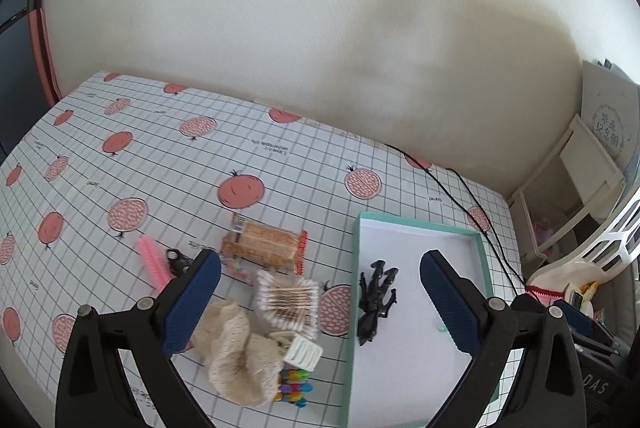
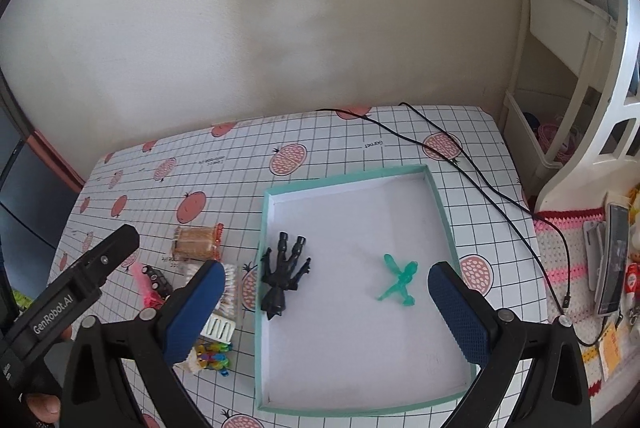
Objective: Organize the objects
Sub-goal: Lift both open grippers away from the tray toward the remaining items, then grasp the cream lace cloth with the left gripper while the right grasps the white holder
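Both grippers, left [image 1: 320,296] and right [image 2: 326,308], gape wide and empty above the tray [image 2: 440,211], which holds a black figure [image 2: 284,272] and a green figure [image 2: 400,282].

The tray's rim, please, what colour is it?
Mint green rim, white inside; clearest in the right wrist view.

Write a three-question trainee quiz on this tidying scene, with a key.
1. True or false: the black figure lies inside the teal box.
2. Which item shares the box with it? A) the cotton swabs B) the green figure C) the pink comb
3. Fill in: both the left gripper and the right gripper are ____ and hold nothing.

Key: 1 true; 2 B; 3 open.
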`<state>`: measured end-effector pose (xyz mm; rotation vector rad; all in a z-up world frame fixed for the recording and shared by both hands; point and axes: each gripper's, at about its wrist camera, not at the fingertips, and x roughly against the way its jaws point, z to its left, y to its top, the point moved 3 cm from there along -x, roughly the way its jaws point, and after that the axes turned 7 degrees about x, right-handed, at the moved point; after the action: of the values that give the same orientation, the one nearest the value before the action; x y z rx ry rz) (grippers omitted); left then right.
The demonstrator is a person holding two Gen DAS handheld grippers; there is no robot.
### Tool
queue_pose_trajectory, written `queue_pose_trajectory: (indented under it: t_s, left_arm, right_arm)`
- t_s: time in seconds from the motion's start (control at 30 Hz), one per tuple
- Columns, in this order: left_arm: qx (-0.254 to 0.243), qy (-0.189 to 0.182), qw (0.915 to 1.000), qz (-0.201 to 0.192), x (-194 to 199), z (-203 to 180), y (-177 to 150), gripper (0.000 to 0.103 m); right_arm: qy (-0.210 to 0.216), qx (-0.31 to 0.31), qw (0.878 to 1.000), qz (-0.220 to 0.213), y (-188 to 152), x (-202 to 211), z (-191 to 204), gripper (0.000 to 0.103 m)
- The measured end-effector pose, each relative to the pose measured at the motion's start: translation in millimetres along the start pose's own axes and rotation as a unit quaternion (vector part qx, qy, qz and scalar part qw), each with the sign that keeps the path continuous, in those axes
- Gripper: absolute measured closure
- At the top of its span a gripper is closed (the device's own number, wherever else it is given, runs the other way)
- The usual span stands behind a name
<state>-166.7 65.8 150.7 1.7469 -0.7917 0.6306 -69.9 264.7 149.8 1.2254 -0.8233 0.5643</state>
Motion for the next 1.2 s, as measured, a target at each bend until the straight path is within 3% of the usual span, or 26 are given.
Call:
queue_pose_trajectory:
  t_s: [0.23, 0.53, 0.73, 0.9, 1.2]
  left_arm:
    - [0.005, 0.011, 0.9999, -0.009, 17, 49, -8, 0.003]
    - [0.024, 0.03, 0.9992, 0.005, 14, 93, -13, 0.003]
    - [0.041, 0.05, 0.9971, 0.039, -4, 117, -19, 0.003]
    - [0.063, 0.06, 0.9935, 0.073, -21, 132, -29, 0.003]
    - [0.039, 0.087, 0.9864, 0.134, -53, 130, -52, 0.003]
  right_arm:
    - [0.016, 0.018, 1.0, -0.007, 4, 15, 33, 0.0]
    - [0.047, 0.027, 0.999, 0.004, 5, 1, 74, 0.0]
    - [0.076, 0.025, 0.996, 0.031, -2, -27, 94, 0.0]
    - [0.074, 0.033, 0.994, 0.074, -17, -61, 103, 0.004]
    - [0.087, 0.018, 0.988, 0.124, -36, -103, 108, 0.015]
